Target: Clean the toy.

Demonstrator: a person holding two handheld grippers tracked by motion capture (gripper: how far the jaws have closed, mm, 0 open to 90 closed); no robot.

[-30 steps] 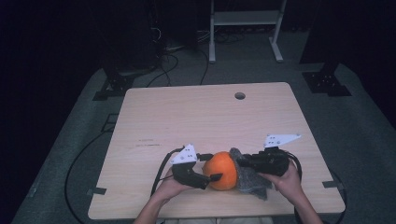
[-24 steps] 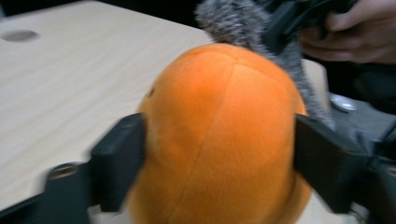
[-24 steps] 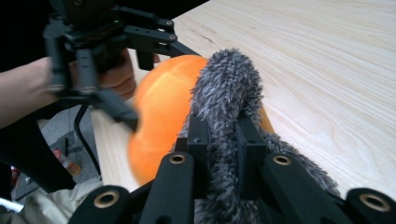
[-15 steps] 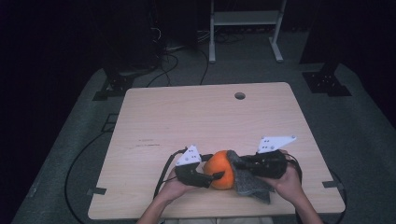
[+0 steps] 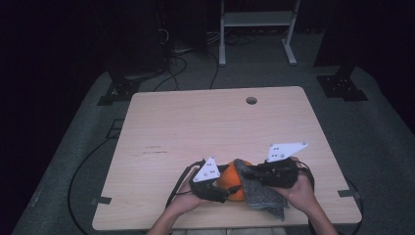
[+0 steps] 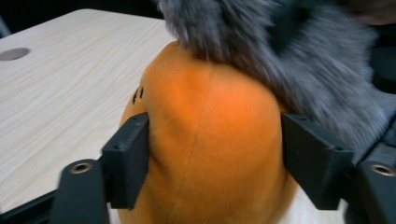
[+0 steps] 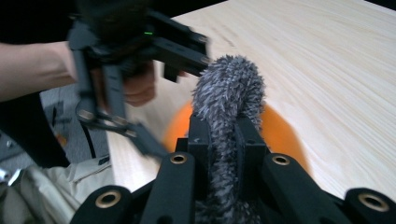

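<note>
The orange plush ball (image 5: 229, 182) sits at the table's (image 5: 205, 127) near edge. Your left gripper (image 6: 212, 154) clamps it, having just narrowed on it. Your right gripper (image 7: 219, 135) pinches the grey fuzzy cloth (image 5: 259, 193), now lifted higher over the ball's top than a second ago.

My left tongs (image 5: 230, 188): black body, black blocky jaws, grey three-cornered plate on top with small dark holes, black cable trailing off behind. My right tongs (image 5: 244, 171): same black build, bigger pale plate with dots, black cable looping by wrist. Brass-coloured screw eyelets on black jaw links in right gripper view, dull metal ones in left gripper view. Small green light on left tongs body. My forearms bare, no sleeves visible.
</note>
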